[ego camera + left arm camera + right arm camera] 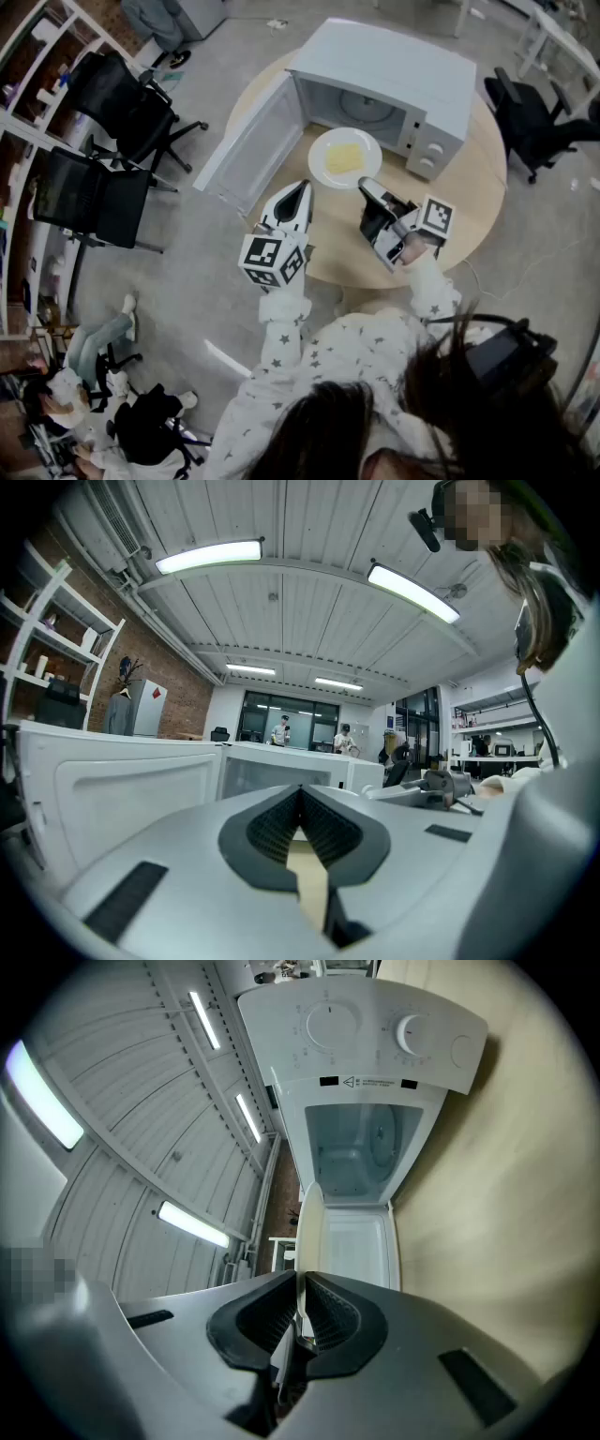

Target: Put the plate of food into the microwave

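In the head view, a round wooden table sits in the middle of the picture. A white microwave stands on it near the top, and its door swings open to the left. A white plate with yellow food is right in front of the open microwave, not inside it. The right gripper holds the plate by its lower right edge. The left gripper is just below and left of the plate, apart from it, and points up at it. Black chairs stand on the floor at the upper left.

In the left gripper view, the left gripper has its two jaws pressed together at the tips, with nothing between them. The white microwave door fills the left side.

In the right gripper view, the right gripper pinches the thin white edge of the plate between its jaws. The microwave is at the top of the picture. Its door is open in the middle, beside the plate. The tan table fills the right side.
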Action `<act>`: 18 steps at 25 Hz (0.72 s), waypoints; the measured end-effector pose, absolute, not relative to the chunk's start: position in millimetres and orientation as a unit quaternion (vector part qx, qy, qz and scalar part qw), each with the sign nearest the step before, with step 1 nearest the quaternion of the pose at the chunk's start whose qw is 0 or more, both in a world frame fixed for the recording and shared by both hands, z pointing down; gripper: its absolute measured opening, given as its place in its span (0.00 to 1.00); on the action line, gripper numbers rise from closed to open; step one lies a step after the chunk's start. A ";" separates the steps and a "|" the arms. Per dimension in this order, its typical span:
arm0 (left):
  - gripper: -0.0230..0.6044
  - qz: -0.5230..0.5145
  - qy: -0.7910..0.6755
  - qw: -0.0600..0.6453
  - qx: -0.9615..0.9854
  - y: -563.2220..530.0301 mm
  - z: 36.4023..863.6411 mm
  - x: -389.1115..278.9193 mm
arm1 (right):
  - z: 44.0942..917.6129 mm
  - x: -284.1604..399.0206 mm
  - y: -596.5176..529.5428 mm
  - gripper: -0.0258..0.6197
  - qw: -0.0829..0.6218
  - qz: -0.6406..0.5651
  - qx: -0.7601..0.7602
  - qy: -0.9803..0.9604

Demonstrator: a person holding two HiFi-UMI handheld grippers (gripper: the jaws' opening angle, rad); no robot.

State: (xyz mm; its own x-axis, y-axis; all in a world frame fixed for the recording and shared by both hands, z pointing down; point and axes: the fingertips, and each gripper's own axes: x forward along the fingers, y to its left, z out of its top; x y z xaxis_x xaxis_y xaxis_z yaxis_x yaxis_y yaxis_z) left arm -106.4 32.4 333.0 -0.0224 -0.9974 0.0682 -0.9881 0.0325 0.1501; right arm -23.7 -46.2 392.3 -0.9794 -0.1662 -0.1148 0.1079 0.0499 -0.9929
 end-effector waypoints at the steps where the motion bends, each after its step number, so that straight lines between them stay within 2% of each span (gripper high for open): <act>1: 0.03 -0.029 -0.711 0.077 0.698 29.5 332.0 -108.1 | 391.6 -26.1 -47.3 0.08 0.101 -0.689 -0.023 0.718; 13: 0.03 -0.021 -0.681 0.093 0.726 2.0 346.2 -117.7 | 411.0 -30.8 -59.1 0.08 0.111 -0.694 -0.056 0.709; 18: 0.03 -0.011 -0.670 0.114 0.733 -45.4 366.6 -155.5 | 423.1 -69.1 -108.6 0.08 0.122 -0.696 -0.073 0.704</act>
State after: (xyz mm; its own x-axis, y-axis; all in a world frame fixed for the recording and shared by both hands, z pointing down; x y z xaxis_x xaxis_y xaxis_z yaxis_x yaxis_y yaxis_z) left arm -155.5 -45.4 366.6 0.1009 -0.9854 0.1373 -0.9806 -0.0752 0.1812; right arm -69.1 -108.6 423.1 -0.9594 -0.2732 -0.0707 0.0673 0.0218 -0.9975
